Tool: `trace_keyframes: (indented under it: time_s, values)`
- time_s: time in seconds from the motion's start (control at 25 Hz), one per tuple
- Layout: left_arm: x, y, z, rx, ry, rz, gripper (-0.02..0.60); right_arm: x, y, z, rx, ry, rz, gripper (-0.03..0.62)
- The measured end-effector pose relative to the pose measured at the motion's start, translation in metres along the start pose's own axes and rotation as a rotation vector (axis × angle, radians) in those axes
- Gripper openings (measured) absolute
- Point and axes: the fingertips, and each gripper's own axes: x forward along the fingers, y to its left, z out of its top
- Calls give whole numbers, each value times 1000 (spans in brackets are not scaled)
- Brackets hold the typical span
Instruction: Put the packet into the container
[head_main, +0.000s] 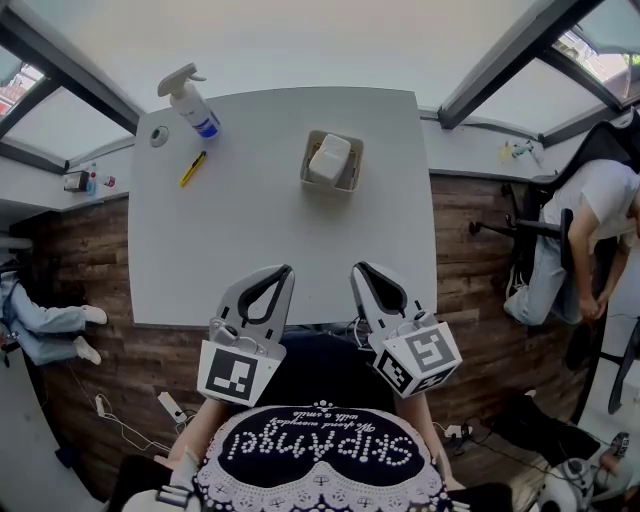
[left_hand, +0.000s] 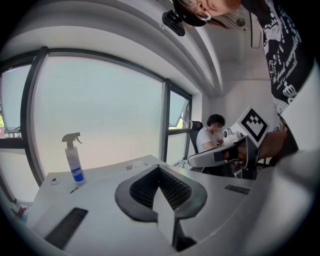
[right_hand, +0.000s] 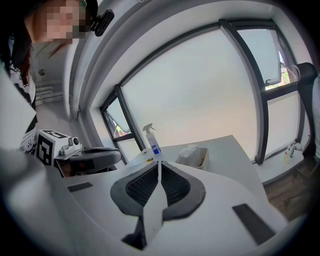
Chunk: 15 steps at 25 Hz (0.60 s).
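Observation:
A white packet (head_main: 328, 156) lies inside the beige square container (head_main: 352, 174) at the far middle of the white table (head_main: 260, 250). Both grippers hover over the table's near edge, well short of the container. My left gripper (head_main: 287, 269) has its jaws pressed together with nothing between them, as the left gripper view (left_hand: 159, 168) also shows. My right gripper (head_main: 356, 267) is likewise shut and empty, and its own view (right_hand: 159, 163) looks toward the container (right_hand: 199, 159) with the packet (right_hand: 189, 149) in it.
A spray bottle (head_main: 190, 100) stands at the far left corner, with a small round disc (head_main: 159, 135) and a yellow pen (head_main: 193, 168) near it. A person sits on a chair (head_main: 590, 240) to the right of the table. Someone's legs (head_main: 45, 325) show at the left over the wooden floor.

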Motion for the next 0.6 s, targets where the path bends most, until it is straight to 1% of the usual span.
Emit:
trace_keyframes:
  time_s: [0.6]
  values:
    - [1, -4, -3, 7, 14, -2, 8, -2, 0, -1, -1, -3, 17, 28]
